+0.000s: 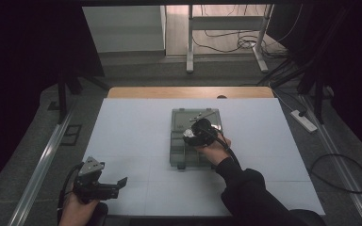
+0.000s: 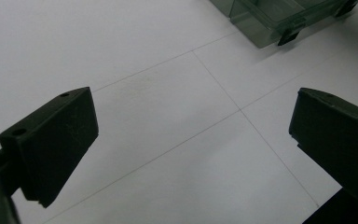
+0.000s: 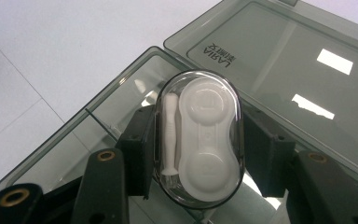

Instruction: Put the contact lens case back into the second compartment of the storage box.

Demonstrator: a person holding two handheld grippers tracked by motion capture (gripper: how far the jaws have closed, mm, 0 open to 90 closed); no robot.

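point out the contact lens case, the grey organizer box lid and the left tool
contact lens case (image 3: 198, 140), right gripper view, on its clear top
grey organizer box lid (image 3: 284, 74), right gripper view, on the flat open panel
left tool (image 1: 118, 184), high view, between its tips

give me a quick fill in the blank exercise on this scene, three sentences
1. The right gripper is shut on a clear oval ____ that holds white parts.
2. The grey box under it has its lid ____.
3. The left gripper hangs ____ over the white table, with nothing between its jaws.

Missing words: case; open; open
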